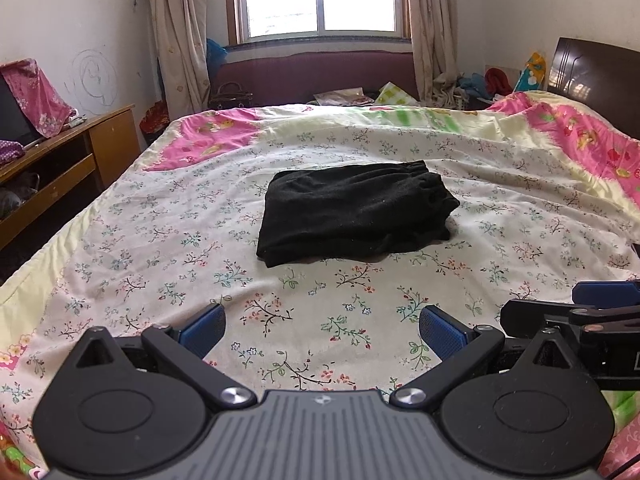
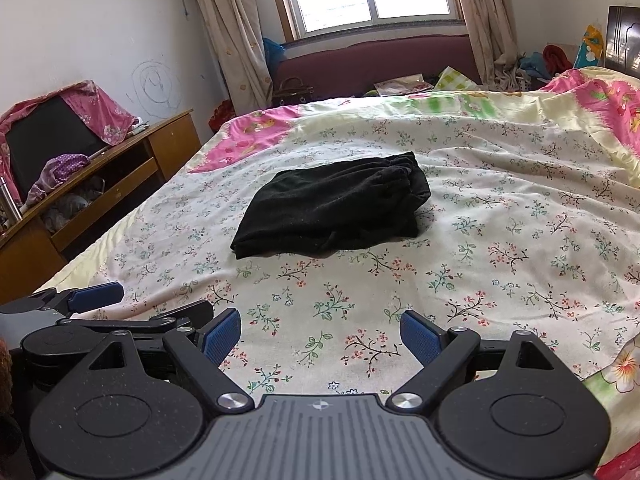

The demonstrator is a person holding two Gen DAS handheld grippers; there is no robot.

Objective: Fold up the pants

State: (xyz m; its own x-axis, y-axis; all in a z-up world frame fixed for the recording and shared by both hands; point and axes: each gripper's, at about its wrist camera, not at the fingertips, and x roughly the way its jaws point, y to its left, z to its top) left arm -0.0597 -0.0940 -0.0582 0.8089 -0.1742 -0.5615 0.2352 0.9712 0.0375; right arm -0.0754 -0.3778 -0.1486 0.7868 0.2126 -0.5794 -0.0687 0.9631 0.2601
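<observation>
You are holding the left tool [image 1: 322, 330] and right tool [image 2: 320, 334] side by side, both spread wide and gripping nothing. The black pants [image 1: 354, 212] are lying folded mid-bed [image 1: 500, 184], well ahead.

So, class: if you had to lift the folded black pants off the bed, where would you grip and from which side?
Probably the near-left corner of the black pants: it points toward the open left claw, layers stacked and slightly raised; approach low from the front.
</observation>
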